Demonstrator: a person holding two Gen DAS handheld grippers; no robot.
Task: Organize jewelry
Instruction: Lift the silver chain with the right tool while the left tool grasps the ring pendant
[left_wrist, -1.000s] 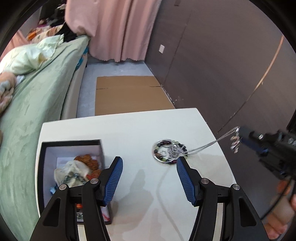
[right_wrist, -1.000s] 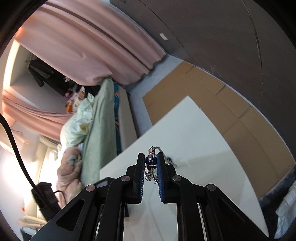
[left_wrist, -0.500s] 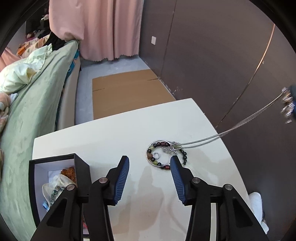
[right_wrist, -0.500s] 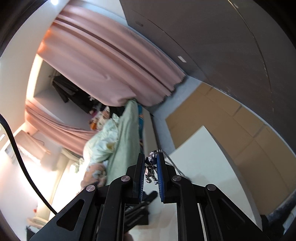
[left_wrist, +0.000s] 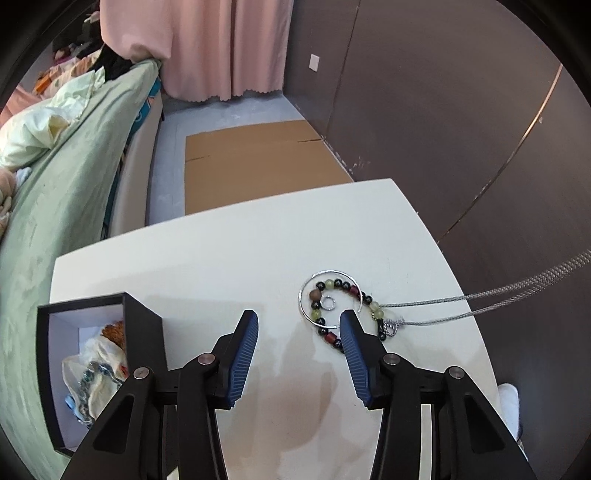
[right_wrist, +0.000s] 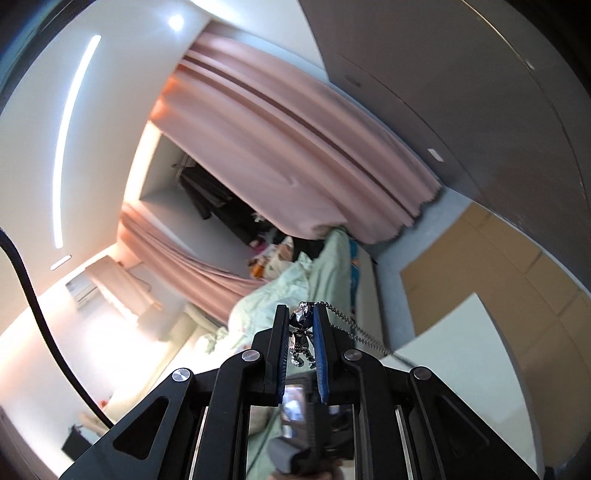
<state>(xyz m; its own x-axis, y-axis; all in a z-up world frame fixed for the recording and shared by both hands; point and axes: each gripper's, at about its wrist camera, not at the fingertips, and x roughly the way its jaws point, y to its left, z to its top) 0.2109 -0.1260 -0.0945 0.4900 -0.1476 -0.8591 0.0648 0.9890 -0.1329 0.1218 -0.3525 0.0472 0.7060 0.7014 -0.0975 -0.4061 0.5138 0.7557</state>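
Note:
On the white table (left_wrist: 258, 258) lie a beaded bracelet (left_wrist: 373, 306), a thin silver bangle (left_wrist: 303, 295) and a small ring (left_wrist: 327, 303). My left gripper (left_wrist: 299, 332) hovers open just in front of them, nothing between its blue pads; its right fingertip covers part of the bracelet. My right gripper (right_wrist: 300, 325) is shut on the pendant (right_wrist: 302, 338) of a silver chain necklace (left_wrist: 480, 306). The chain (right_wrist: 356, 334) stretches taut from it down to the table. Its clasp end (left_wrist: 391, 326) rests beside the bracelet.
A black open box (left_wrist: 144, 332) stands at the table's left, with a crumpled bag of jewelry (left_wrist: 96, 369) inside. A green-covered bed (left_wrist: 66, 184) runs along the left. Flat cardboard (left_wrist: 258, 162) lies on the floor beyond, with a dark wall (left_wrist: 443, 110) to the right.
My right gripper has risen and tipped upward with the pendant, dragging the chain off the bracelet pile to the right. The left jaws have narrowed and come nearer the bracelet.

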